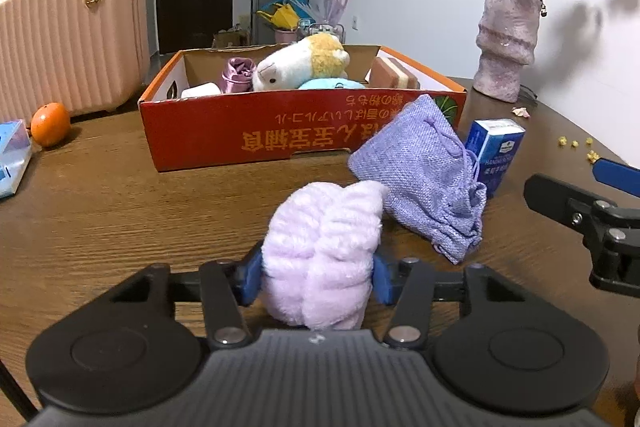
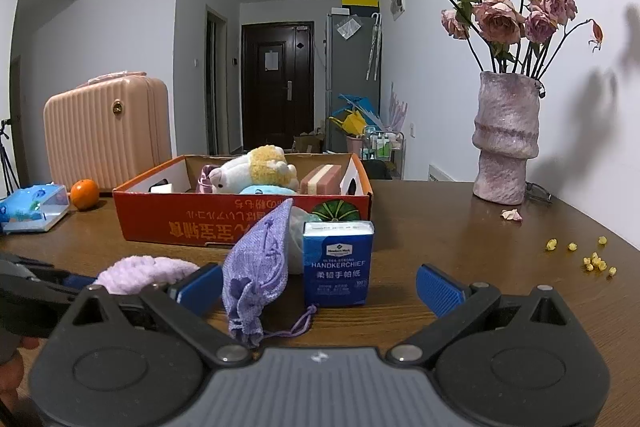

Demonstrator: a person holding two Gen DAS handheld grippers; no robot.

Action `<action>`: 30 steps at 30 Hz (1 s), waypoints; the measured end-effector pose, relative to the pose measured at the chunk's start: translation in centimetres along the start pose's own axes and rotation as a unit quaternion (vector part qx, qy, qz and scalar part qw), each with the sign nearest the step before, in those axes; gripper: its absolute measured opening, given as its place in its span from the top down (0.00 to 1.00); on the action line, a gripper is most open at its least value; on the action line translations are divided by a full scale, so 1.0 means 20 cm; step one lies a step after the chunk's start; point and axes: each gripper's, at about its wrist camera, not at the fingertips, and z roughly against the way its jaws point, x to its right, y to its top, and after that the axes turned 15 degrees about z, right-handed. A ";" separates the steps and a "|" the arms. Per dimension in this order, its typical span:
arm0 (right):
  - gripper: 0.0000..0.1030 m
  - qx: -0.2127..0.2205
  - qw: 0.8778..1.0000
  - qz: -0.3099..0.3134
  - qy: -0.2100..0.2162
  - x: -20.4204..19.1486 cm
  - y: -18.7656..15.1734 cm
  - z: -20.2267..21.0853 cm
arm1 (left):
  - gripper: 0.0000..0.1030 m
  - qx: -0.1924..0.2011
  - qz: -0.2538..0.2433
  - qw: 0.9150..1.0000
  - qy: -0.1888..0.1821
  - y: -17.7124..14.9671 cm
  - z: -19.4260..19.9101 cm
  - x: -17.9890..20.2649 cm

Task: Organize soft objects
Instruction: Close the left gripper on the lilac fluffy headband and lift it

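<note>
My left gripper (image 1: pixel 316 277) is shut on a fluffy lilac towel roll (image 1: pixel 320 251) that rests on the brown table; both blue pads press into its sides. Just right of it lies a purple woven drawstring pouch (image 1: pixel 424 171), leaning against a blue handkerchief pack (image 1: pixel 494 153). Behind them stands the red cardboard box (image 1: pixel 248 131), holding a white and yellow plush toy (image 1: pixel 300 67), a pink satin item and other soft things. My right gripper (image 2: pixel 320 287) stands open, with the pouch (image 2: pixel 258 267) and the handkerchief pack (image 2: pixel 338 263) in front between its fingers, untouched.
A pink vase (image 2: pixel 504 139) with dried roses stands at the back right, yellow crumbs (image 2: pixel 592 261) scattered near it. An orange (image 1: pixel 50 125), a blue tissue box (image 1: pixel 12 159) and a peach suitcase (image 1: pixel 72 39) are at the left.
</note>
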 end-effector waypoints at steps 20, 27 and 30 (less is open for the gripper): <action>0.00 -0.001 1.000 -0.013 0.010 0.03 -0.02 -0.04 | 0.57 0.097 0.012 0.995 0.015 0.01 0.25 -0.06; 0.00 -0.002 1.000 -0.010 0.012 0.02 -0.02 -0.04 | 0.57 0.126 0.018 0.992 0.021 0.01 0.37 -0.12; 0.00 -0.002 1.000 -0.007 0.013 0.01 -0.02 -0.04 | 0.57 0.133 0.018 0.991 0.020 0.00 0.40 -0.14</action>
